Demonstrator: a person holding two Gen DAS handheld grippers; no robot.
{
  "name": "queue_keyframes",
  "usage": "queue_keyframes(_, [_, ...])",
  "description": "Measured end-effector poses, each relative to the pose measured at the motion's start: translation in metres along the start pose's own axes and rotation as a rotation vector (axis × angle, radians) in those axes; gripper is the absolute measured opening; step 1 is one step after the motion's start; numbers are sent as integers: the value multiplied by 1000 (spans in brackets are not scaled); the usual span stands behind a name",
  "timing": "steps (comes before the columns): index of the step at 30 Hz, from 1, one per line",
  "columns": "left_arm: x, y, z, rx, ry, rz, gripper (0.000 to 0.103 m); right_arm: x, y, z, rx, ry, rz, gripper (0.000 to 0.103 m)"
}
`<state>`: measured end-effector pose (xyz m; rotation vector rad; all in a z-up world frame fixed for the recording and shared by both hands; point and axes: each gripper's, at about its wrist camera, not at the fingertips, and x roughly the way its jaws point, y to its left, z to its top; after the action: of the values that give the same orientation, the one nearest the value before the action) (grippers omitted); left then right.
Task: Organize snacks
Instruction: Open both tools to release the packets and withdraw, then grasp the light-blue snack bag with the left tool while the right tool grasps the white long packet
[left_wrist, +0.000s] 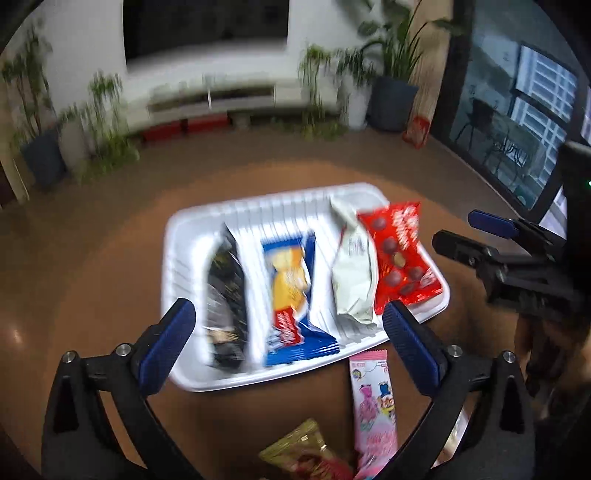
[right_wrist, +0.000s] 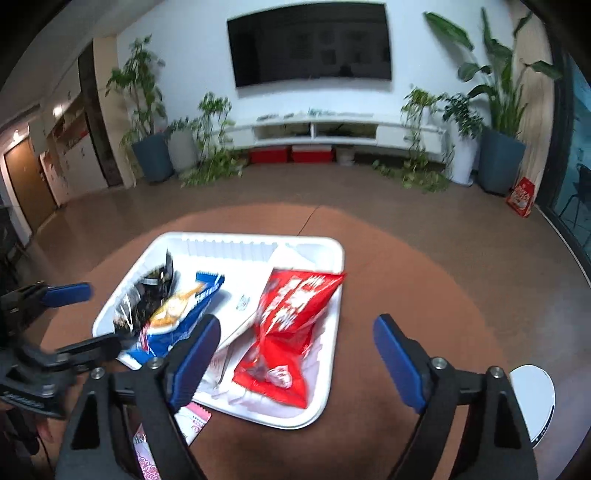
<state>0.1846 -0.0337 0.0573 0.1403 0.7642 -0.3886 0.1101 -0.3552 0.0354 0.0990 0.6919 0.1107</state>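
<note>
4 packets lie in white tray (left_wrist: 184, 236); both grippers, left (left_wrist: 288, 343) and right (right_wrist: 295, 358), spread, holding nothing. Between placements. Next likely: pink packet (left_wrist: 373, 398) beside tray.

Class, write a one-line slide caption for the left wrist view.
Open left claw above a white tray holding four snack packets, with a pink packet lying outside on the brown table.

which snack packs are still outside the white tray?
Two: the pink cartoon-print stick pack and the yellow-green wrapper, both on the brown table in front of the white plastic tray. The black, blue, white and red packs lie inside it.
</note>
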Motion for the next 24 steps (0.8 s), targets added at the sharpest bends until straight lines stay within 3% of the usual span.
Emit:
queue_keyframes(4, [-62, 11, -17, -27, -155, 25, 103, -23, -20, 1, 102, -42, 46, 96])
queue_keyframes(6, [-89, 16, -30, -42, -189, 52, 103, -37, -29, -1, 154, -60, 63, 97])
queue_keyframes(9, [-114, 26, -58, -135, -94, 38, 103, -53, -40, -8, 203, -70, 89, 98])
queue_keyframes(12, [-136, 42, -107, -321, -76, -44, 103, -70, -47, -21, 270, -58, 126, 98])
queue_keyframes(16, [-133, 48, -165, -455, 27, -86, 102, -85, -42, -48, 331, 0, 168, 98])
queue_keyframes(20, [-135, 37, -195, -468, 54, -96, 101, -94, -25, -82, 324, 93, 154, 98])
queue_keyframes(24, [-130, 10, -199, -388, 90, -122, 101, -105, -1, -112, 267, 153, 113, 96])
